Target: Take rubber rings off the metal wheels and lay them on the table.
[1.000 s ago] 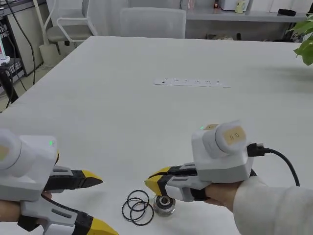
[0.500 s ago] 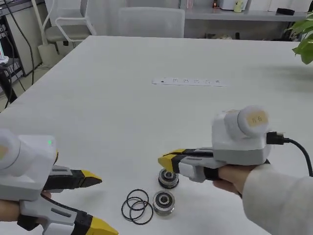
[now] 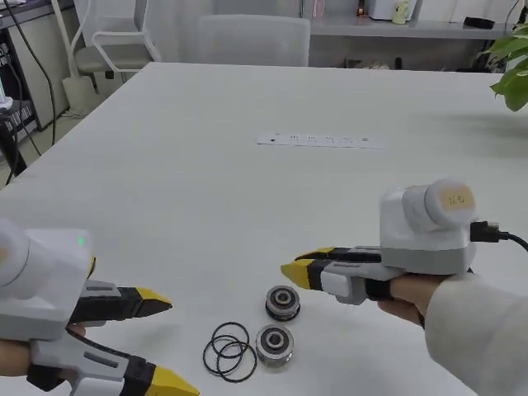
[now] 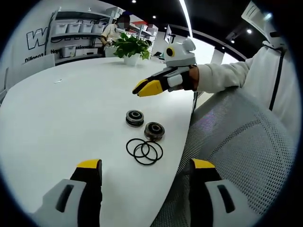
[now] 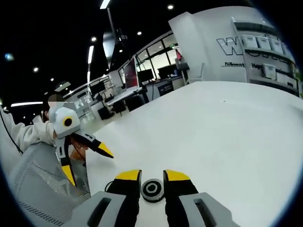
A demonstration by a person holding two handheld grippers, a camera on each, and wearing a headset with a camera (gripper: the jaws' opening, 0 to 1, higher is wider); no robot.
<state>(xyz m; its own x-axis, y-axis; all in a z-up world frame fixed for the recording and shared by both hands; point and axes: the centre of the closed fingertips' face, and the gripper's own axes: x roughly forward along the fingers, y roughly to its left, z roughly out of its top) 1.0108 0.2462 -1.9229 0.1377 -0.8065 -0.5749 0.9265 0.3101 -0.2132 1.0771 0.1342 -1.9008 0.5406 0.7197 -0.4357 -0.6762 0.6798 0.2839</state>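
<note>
Left gripper (image 3: 169, 342): lower left, jaws wide, empty. Right gripper (image 3: 299, 268): centre right, jaws narrow, empty. Bottom centre on table (image 3: 247, 190): upper wheel (image 3: 282, 302), lower wheel (image 3: 274, 343), loose rings (image 3: 229, 351).

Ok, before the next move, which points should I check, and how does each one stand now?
1. The left hand-held gripper is open: ok.
2. The right hand-held gripper holds nothing, jaws slightly apart, above the table: ok.
3. The far wheel lies flat on the table: ok.
4. The near wheel lies flat too: ok.
5. The rings lie on the table beside the near wheel: ok.
6. Whether either wheel carries a ring: cannot tell.
</note>
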